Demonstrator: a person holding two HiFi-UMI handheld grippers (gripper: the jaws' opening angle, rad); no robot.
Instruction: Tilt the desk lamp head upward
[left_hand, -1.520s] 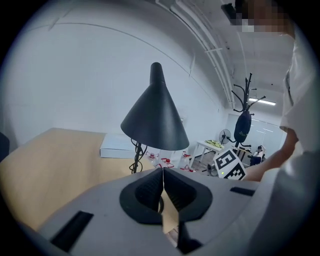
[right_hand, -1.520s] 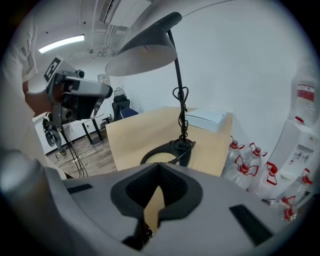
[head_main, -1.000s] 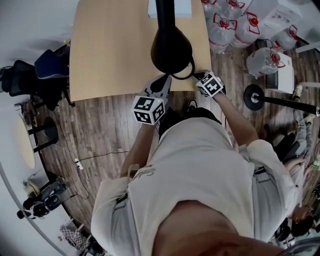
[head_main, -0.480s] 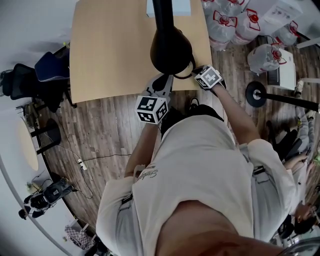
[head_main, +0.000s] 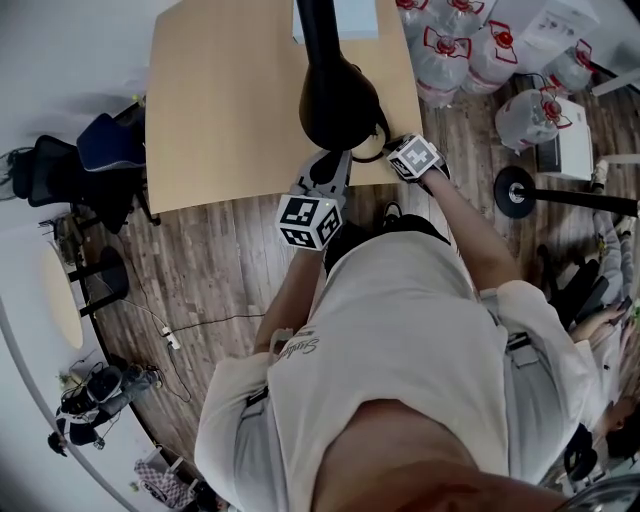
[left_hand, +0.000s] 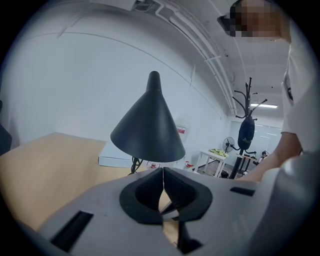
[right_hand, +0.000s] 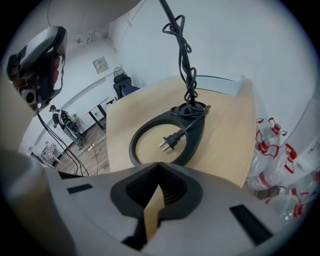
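Note:
The black desk lamp stands at the near edge of the wooden desk (head_main: 220, 110). From the head view its cone head (head_main: 340, 100) hangs over the ring-shaped base (head_main: 374, 152). In the left gripper view the lamp head (left_hand: 150, 125) points down, just beyond my left gripper (left_hand: 162, 174), which is shut and empty. The left gripper (head_main: 330, 166) sits right below the head. My right gripper (head_main: 392, 150) is shut with nothing in it, at the desk edge beside the base (right_hand: 142, 131). The lamp's plug (right_hand: 169, 141) lies inside the ring, and its cord (right_hand: 186, 60) hangs above.
A white box (head_main: 360, 14) lies on the desk's far side. Several water bottles (head_main: 450, 45) stand on the floor to the right, near a stand's round foot (head_main: 514, 190). A dark office chair (head_main: 95, 160) is left of the desk.
Both grippers have crept slightly forward, closer to the lamp. Both stay shut, and the lamp head has not visibly moved.

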